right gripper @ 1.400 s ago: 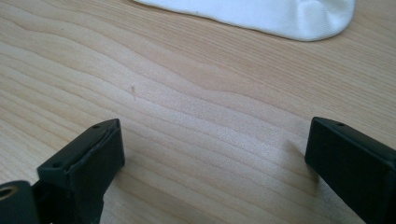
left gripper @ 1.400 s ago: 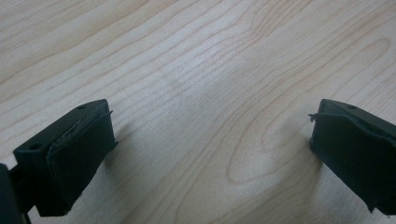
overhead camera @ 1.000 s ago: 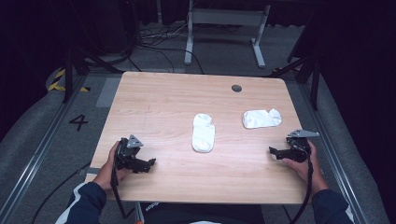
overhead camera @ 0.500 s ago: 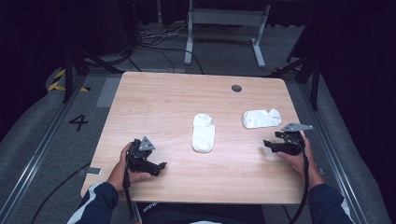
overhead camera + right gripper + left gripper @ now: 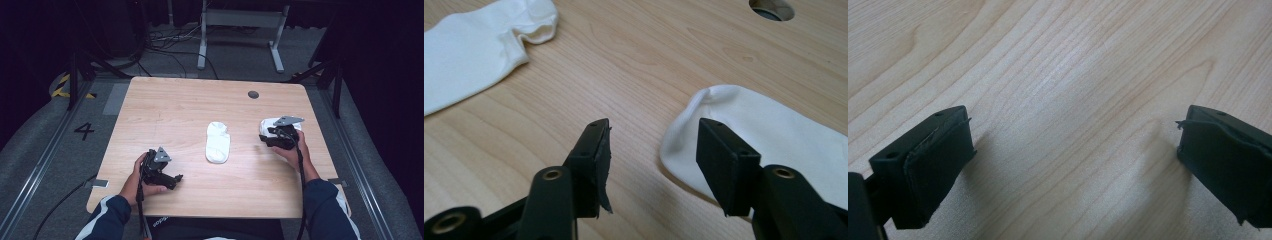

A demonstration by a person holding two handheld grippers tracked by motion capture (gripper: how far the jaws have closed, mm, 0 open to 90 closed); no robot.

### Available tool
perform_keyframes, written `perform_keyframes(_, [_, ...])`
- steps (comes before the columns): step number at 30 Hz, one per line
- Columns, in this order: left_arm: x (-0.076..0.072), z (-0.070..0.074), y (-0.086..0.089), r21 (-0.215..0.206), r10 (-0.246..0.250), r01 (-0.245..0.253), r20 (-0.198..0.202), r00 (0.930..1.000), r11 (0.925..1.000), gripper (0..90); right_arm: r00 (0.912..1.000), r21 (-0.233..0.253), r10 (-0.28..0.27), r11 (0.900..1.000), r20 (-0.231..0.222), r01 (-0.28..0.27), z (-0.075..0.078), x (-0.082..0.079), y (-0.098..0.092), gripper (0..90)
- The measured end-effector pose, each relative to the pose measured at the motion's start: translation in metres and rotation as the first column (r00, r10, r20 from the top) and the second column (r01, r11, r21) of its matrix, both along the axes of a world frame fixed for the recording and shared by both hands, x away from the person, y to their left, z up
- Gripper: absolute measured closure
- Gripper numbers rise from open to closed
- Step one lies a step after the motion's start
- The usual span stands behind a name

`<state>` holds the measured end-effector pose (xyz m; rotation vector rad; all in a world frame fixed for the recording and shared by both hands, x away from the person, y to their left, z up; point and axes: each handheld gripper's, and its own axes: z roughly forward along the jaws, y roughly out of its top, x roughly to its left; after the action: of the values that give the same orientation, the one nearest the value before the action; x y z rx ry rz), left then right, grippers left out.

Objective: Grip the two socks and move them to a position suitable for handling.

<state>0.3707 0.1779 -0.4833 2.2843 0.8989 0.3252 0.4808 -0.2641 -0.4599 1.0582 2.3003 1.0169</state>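
Two small white cotton socks lay on the pale wooden table (image 5: 165, 110), and I held my right gripper (image 5: 651, 150) open over the toe edge of the right-hand sock (image 5: 774, 135) to pinch it, while my left gripper (image 5: 1073, 165) waited open over bare wood, well away from the middle sock (image 5: 218, 142).

Bright table (image 5: 190, 105), dark surroundings, soft shadows
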Motion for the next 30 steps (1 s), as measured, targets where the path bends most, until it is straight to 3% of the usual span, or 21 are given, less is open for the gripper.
perform_keyframes(8, [0.0,0.0,0.0,0.001,0.0,0.0,0.0,1.0,1.0,1.3,0.9992,-0.006,-0.037,0.999,0.015,0.037,-0.01,0.013,0.009,63.5])
perform_keyframes(11, [0.0,0.0,0.0,0.002,0.001,-0.001,0.0,1.0,1.0,1.4,0.9987,-0.058,-0.048,0.997,-0.014,0.047,-0.018,0.016,0.013,70.4])
perform_keyframes(13, [0.0,0.0,0.0,0.002,0.001,-0.001,0.0,1.0,1.0,1.4,0.9987,-0.044,-0.045,0.998,-0.022,0.044,-0.018,0.016,0.011,73.2])
perform_keyframes(20, [0.0,0.001,0.001,-0.013,0.01,-0.01,0.011,0.9999,0.9999,8.1,0.9981,-0.022,-0.028,0.999,-0.055,0.027,-0.017,0.014,0.004,82.3])
perform_keyframes(23, [0.0,0.001,0.002,-0.024,0.012,-0.011,0.016,0.9998,0.9996,11.3,0.9989,-0.027,-0.003,1.0,-0.046,0.002,-0.018,0.009,0.003,84.9])
perform_keyframes(30, [-0.001,0.001,0.003,-0.019,0.012,-0.011,0.023,0.9997,0.9997,11.7,0.9943,-0.02,0.068,0.997,-0.082,-0.07,-0.016,-0.005,0.003,86.9])
